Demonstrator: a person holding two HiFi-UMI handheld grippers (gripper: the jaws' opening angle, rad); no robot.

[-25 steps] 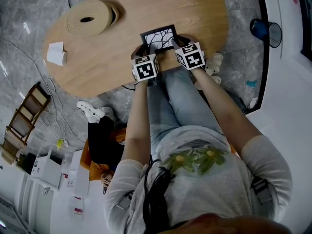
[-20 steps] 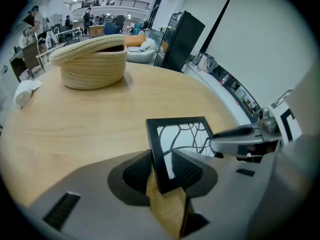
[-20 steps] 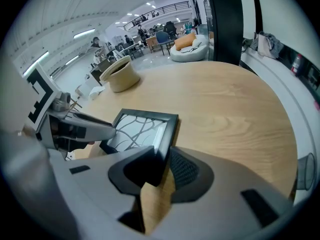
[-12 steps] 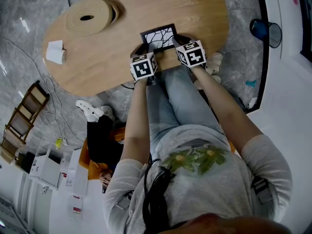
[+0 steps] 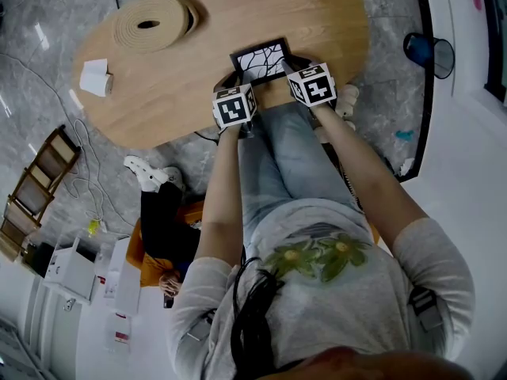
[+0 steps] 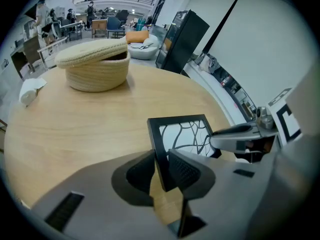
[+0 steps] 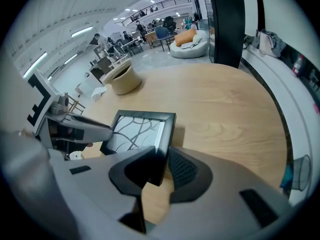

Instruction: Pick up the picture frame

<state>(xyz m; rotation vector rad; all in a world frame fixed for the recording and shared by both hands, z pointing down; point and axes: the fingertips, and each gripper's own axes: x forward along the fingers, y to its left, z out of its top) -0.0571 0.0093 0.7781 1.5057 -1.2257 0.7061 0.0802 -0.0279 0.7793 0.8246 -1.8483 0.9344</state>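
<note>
Picture frame: the picture frame [image 5: 260, 60] lies on the table [image 5: 317, 14], well apart from the woven basket [image 5: 150, 24], out toward the person's edge of the wood.
Left gripper: the left gripper [image 6: 162, 169] straddles the frame's bar on the basket side. Its jaws are closing, the bar is between them, the pads are right up against it, and I'd say not biting yet.
Right gripper: the right gripper [image 7: 162, 166] is on the frame's side away from the basket. Its jaws are closing too, the black edge sits between them, and a sliver of gap shows at the outer pad.
Just changed: a second ago both pairs of jaws stood wider around those same edges. Now they've narrowed, and neither hand has gone anywhere.
Frame versus basket: same spot as before, still down on the wood.
Meaning: the approach is over and the squeeze is on. Once both sides bite, the lift can come.
Watch: the hold is on thin edges only, so an uneven squeeze could tip the frame.
</note>
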